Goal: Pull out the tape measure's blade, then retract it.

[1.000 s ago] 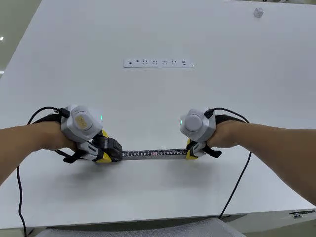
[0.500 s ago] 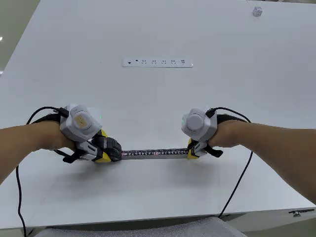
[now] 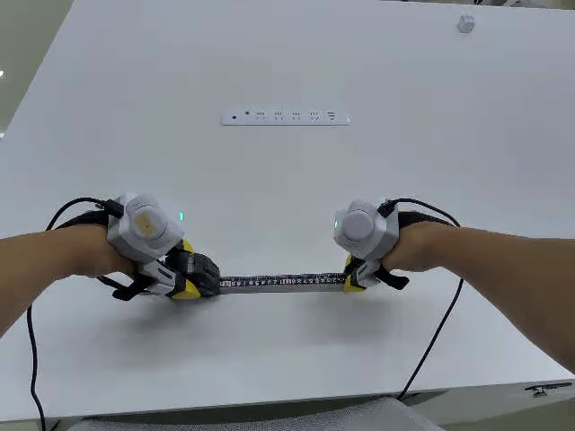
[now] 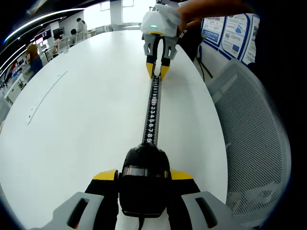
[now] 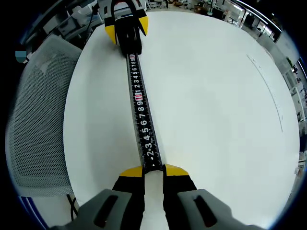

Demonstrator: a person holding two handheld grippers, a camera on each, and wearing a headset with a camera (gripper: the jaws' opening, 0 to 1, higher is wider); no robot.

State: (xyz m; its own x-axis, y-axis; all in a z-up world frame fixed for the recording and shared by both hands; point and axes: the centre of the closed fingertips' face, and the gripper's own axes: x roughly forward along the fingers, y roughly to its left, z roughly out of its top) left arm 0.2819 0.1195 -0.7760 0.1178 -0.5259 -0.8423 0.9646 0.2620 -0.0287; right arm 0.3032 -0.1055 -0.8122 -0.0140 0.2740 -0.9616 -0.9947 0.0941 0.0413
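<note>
Your left tool (image 3: 190,280) is clamping the case (image 3: 201,269) at lower left of the head view, while your right tool (image 3: 352,281) is pinching the blade (image 3: 280,282) tip. The blade is stretching straight across the bench (image 3: 287,189), left to right.

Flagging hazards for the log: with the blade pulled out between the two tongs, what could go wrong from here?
The right tongs pinch the blade only at its tip; a slip would likely let it snap back toward the case. The left tongs clamp the rounded case by its sides, so a harder pull might twist it loose. If released unchecked, the blade could whip across the table.
</note>
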